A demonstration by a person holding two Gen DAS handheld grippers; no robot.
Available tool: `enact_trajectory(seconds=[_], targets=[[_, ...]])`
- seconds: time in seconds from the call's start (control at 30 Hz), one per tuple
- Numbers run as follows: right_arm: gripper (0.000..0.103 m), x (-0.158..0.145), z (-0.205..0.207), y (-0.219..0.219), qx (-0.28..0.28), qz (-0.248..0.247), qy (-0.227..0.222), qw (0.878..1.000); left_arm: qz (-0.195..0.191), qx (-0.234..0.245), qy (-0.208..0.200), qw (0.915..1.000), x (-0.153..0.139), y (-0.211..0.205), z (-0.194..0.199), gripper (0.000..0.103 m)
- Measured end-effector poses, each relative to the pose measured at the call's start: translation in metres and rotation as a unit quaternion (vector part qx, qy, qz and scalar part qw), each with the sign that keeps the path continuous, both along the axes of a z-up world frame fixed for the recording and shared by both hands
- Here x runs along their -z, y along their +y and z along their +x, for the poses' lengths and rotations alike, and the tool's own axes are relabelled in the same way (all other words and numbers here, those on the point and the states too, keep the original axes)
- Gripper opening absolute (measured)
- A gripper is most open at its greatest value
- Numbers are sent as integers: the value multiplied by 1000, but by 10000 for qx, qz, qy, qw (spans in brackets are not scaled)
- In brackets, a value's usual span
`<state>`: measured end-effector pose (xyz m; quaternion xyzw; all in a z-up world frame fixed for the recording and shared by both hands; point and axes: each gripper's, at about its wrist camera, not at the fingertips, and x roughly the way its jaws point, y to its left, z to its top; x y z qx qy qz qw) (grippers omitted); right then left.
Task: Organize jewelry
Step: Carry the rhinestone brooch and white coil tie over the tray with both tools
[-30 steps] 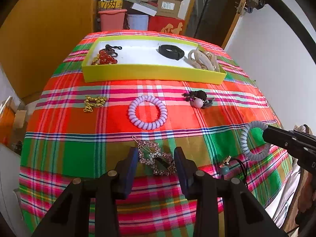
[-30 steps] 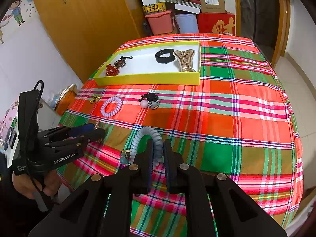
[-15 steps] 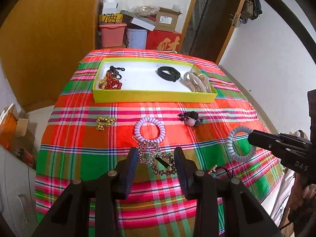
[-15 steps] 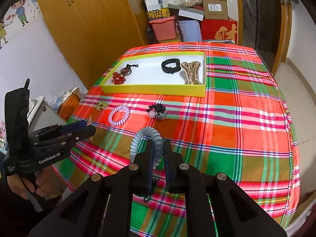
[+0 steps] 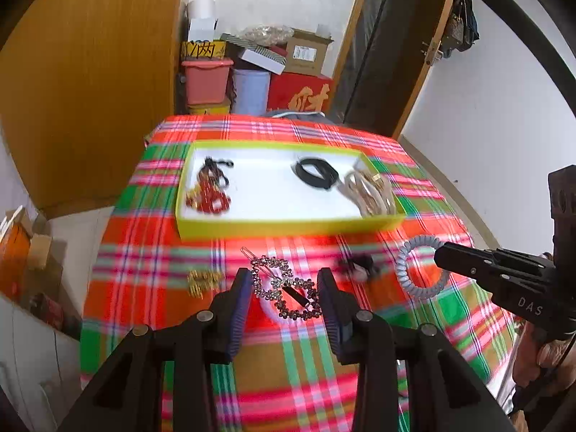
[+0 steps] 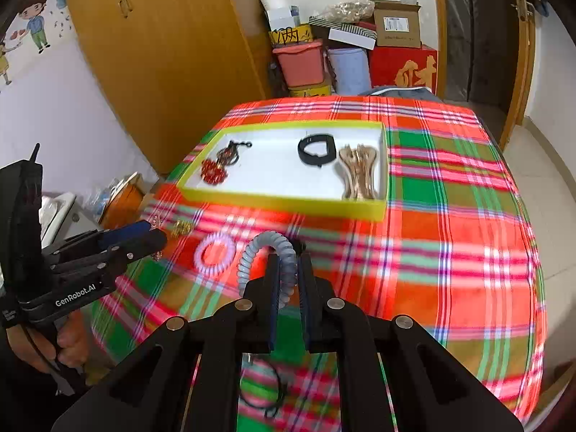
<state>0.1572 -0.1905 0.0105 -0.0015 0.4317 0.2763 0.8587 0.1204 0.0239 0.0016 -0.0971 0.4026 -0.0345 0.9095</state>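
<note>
My left gripper is shut on a rhinestone hair clip and holds it above the plaid cloth, short of the yellow tray. My right gripper is shut on a grey-blue spiral hair tie, also lifted; that tie also shows in the left wrist view. The tray holds a red bead piece, a black band and gold clips. A lilac spiral tie, a gold chain piece and a dark pom hair tie lie on the cloth.
A thin black cord lies on the cloth under my right gripper. Boxes and bins stand behind the table. A wooden wardrobe is at the left and a doorway at the right.
Both grippers have risen and moved forward toward the tray, each carrying its item: the rhinestone clip on the left, the grey-blue spiral tie on the right.
</note>
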Motion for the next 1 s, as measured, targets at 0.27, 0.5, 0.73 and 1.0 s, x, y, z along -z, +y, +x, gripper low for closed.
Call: enact_trajectory(seconds=[0.27, 0.5, 0.73, 1.0], targets=[[10, 1, 52, 22, 100, 73, -60, 9999, 107, -58, -196, 9997, -6, 18, 48, 38], [10, 16, 90, 35, 213, 16, 30, 9998, 90, -96, -151, 9998, 6, 32, 84, 38], [10, 42, 112, 40, 332, -172, 341, 9987, 79, -40, 83, 9999, 31, 37, 111, 38], [10, 56, 115, 45, 279, -450, 531, 9972, -19, -32, 392, 9992, 53, 39, 118, 38]])
